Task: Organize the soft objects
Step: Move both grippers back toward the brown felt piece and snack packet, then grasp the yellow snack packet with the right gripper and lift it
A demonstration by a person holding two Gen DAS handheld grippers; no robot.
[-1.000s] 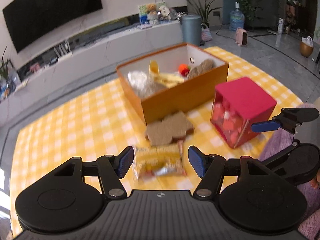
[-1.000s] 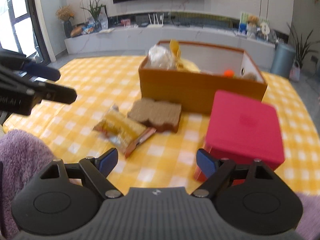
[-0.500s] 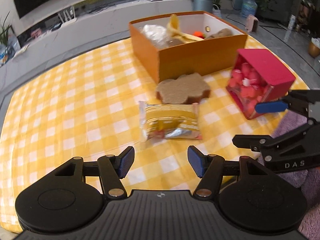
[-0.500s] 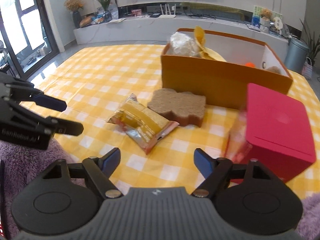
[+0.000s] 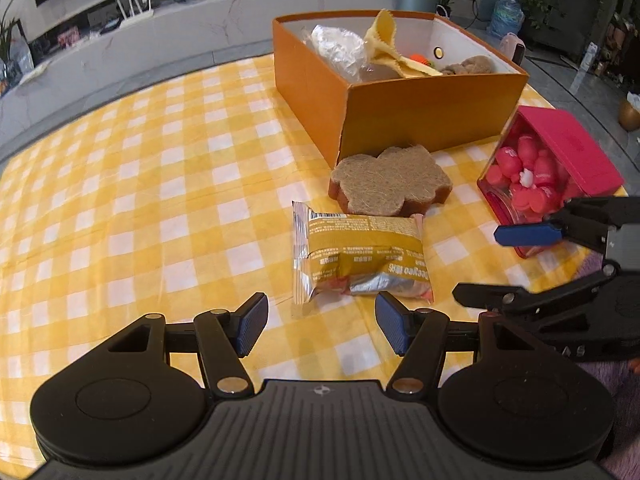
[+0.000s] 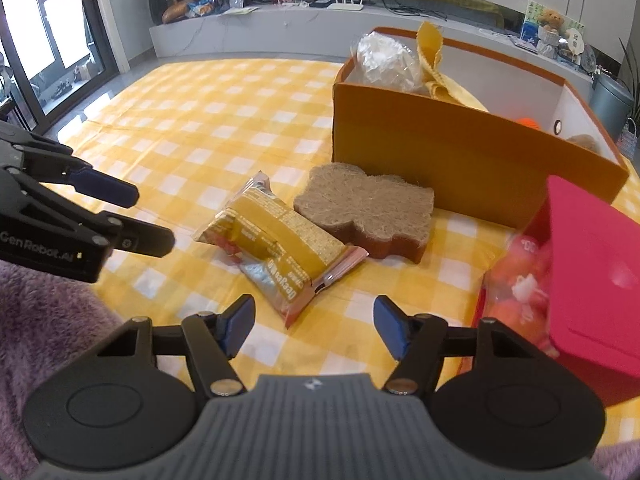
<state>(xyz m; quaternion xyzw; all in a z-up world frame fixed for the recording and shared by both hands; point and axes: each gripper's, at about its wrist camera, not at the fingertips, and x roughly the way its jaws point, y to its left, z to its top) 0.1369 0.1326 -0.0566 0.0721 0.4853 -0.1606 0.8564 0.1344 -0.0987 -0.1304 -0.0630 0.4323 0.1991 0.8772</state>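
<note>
Left gripper (image 5: 322,322) open, empty; right gripper (image 6: 314,326) closing on nothing. Orange box (image 5: 432,120) partly filled, apparently cloths; snack packet (image 5: 360,256) and sponge (image 5: 390,186) remain out.

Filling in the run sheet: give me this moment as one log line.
left gripper: open, empty | right gripper: closing, empty | snack packet: on cloth, ahead of both | brown sponge: outside orange box

Legible markings:

1. Left tool (image 6: 152,216), side of body, right wrist view: white lettering "GenRobot.AI".
2. Right tool (image 5: 480,264), side of body, left wrist view: letters "AS"; the rest is cut off.
3. Snack packet (image 5: 362,258): upside-down white lettering "eegeo"; the first character and the fine print are illegible.
</note>
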